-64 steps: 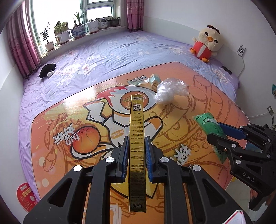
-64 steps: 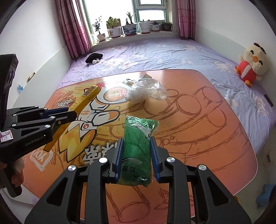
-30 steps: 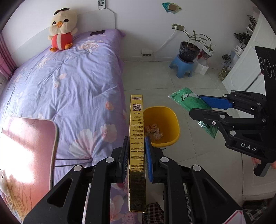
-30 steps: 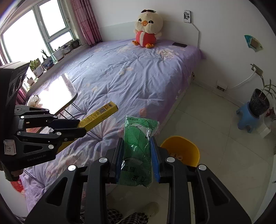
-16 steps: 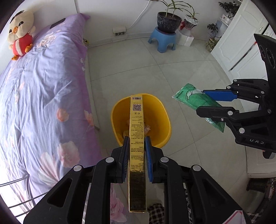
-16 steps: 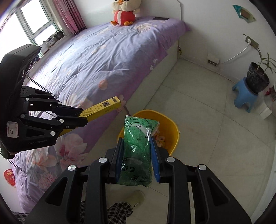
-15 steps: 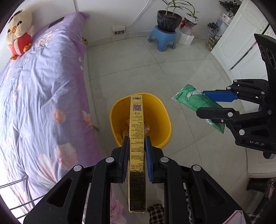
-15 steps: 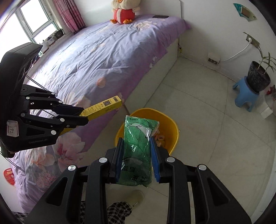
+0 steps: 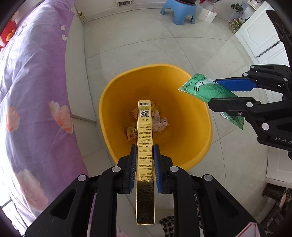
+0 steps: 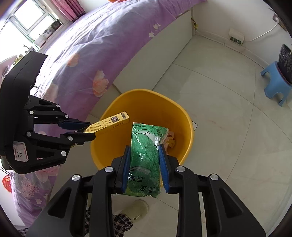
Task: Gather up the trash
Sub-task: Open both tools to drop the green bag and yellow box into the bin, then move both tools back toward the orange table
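My left gripper (image 9: 145,147) is shut on a long gold box (image 9: 145,138), whose far end hangs over the open yellow bin (image 9: 197,131). The box also shows in the right wrist view (image 10: 109,123). My right gripper (image 10: 145,149) is shut on a green packet (image 10: 146,155), held above the near rim of the yellow bin (image 10: 109,151). That packet shows at the bin's right rim in the left wrist view (image 9: 206,89). Crumpled wrappers (image 9: 160,124) lie at the bin's bottom.
The bin stands on a pale tiled floor (image 9: 146,45) beside a bed with a purple flowered cover (image 9: 36,82). A blue stool (image 9: 178,12) stands farther back, with a white cabinet (image 9: 262,36) to the right. A slipper (image 10: 136,206) is below.
Both grippers have come closer to and lower over the yellow bin, which now fills the middle of both views. Both still hold their items.
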Available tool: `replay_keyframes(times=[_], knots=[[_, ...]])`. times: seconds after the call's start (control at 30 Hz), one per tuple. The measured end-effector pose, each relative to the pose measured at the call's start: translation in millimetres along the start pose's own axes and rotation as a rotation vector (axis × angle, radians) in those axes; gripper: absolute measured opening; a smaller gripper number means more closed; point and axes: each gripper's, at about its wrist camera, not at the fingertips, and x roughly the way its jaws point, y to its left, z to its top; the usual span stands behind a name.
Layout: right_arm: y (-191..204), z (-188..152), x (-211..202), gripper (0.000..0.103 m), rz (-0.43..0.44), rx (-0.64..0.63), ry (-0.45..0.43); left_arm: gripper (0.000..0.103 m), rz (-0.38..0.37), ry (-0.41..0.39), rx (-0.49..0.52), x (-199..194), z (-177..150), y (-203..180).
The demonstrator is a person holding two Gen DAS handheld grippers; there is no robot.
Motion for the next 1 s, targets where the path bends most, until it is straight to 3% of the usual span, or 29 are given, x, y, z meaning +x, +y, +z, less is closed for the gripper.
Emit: replay_keyframes(times=[0.27,0.37,0.43,0.7,1.0], knots=[[-10,5,48,0.033,0.018,-0.034,0.053,0.019,-0.027,0.026,-0.022,27,2,4],[-13,7,57,0.049,0.028,-0.026,0.056,0.02,-0.043,0.032,-0.041,31,0,9],[-16,7,58,0.057,0.029,-0.014,0.055,0.036,-0.038,0.025,-0.041,30,-1,9],[-25,4,47,0.057,-0.012,0.015,0.047,0.048,-0.024,0.022,-0.045,22,-9,8],[-9,3,19,0.057,-0.024,0.005,0.036,0.049,-0.011,0.003,-0.081,-6,-10,12]])
